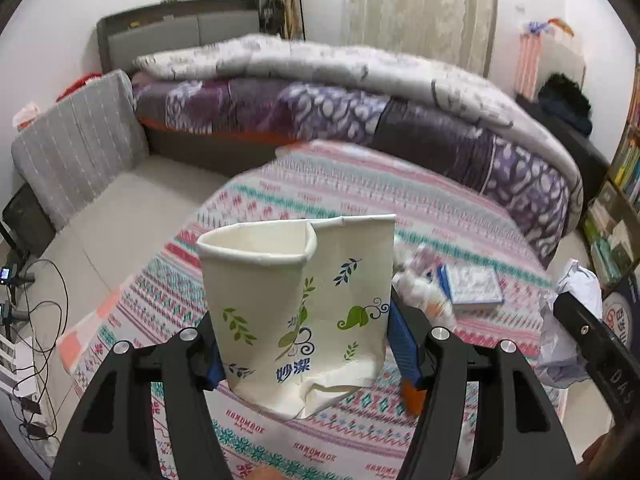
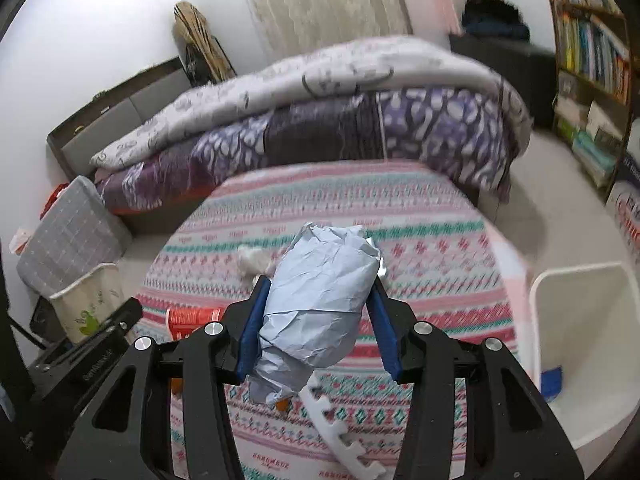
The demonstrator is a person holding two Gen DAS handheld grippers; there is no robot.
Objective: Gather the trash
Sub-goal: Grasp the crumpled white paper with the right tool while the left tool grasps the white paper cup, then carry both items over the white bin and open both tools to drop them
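left tongs: my left gripper [image 1: 308,352] is partly closed, clamped on the crushed paper cup [image 1: 298,312], held above the patterned mat [image 1: 360,200].
right tongs: my right gripper [image 2: 316,320] is about a third open, pinching the crumpled grey-blue paper wad [image 2: 320,300] over the mat.
left view only: blue-edged booklet [image 1: 472,286] and white wrapper scraps [image 1: 416,280] lying on the mat.
right view only: white bin [image 2: 584,344] right of the mat, orange packet [image 2: 192,320], white foam strip [image 2: 340,428], tissue ball [image 2: 252,260].
both views: folded quilt [image 1: 360,100] behind the mat.
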